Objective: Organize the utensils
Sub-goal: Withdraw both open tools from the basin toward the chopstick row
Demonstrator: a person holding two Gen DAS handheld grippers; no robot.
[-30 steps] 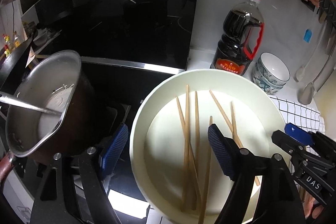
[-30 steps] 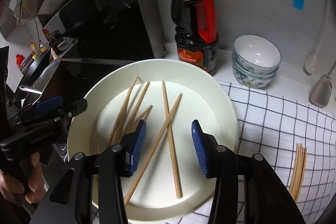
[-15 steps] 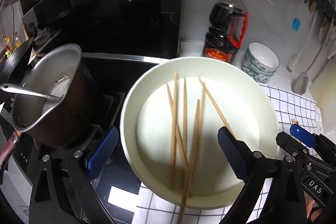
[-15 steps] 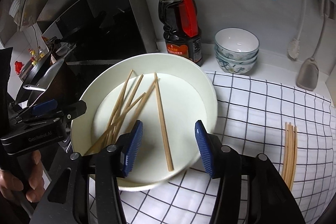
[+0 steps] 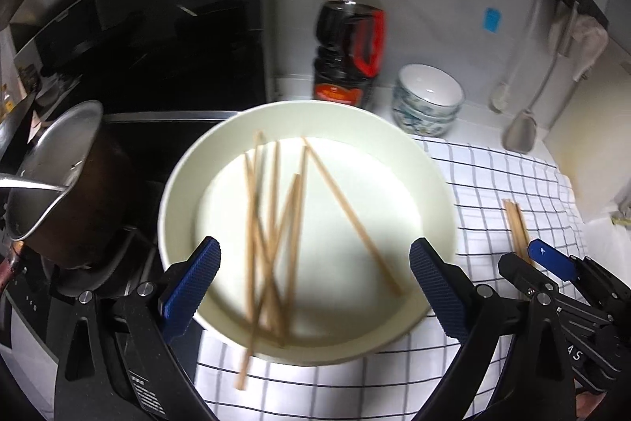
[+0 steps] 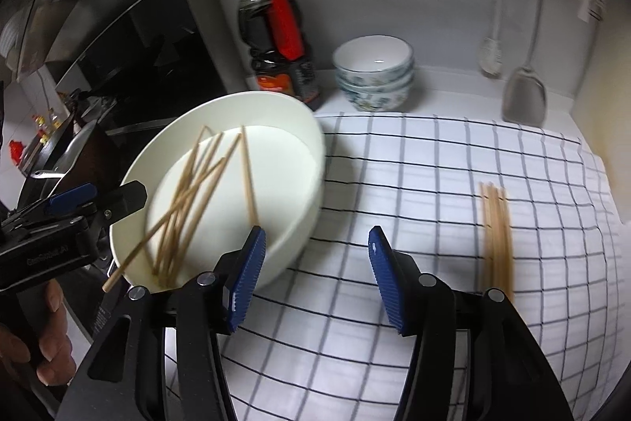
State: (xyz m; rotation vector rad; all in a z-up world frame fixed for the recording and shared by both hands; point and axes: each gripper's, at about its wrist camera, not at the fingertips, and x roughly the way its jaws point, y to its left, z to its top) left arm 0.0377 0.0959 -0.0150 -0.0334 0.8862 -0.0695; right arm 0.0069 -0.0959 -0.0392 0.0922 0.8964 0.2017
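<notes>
On the far left of the table, a metal pot [image 5: 55, 176] is sitting on the dark stove [image 5: 165, 66]. Next to it, a big white plate [image 5: 434, 184] is lying partly on the stove edge and partly on the white checked cloth [image 6: 434, 184]. Loose wooden chopsticks [image 5: 272, 223] are lying crossed in the plate, and one is sticking out over the near rim. The left tool [image 5: 313, 287] is hanging over the plate with its blue fingers [image 5: 189, 287] spread wide, and nothing is sitting between them but the plate below. Its jaws have just been opening. A hand [image 6: 47, 342] is holding this tool. Behind the plate, a dark sauce bottle [image 5: 349, 54] with a red cap is standing by the wall, and a stack of small bowls [image 6: 374, 73] is standing just beside it. The right tool [image 6: 315, 263] is hanging over the cloth, just beside the plate, with its jaws partly open and pinching nothing. They have just been opening too. Farther right, a neat bundle of chopsticks [image 6: 497, 231] is lying on the cloth. A spatula [image 6: 526, 97] is hanging on the wall.
</notes>
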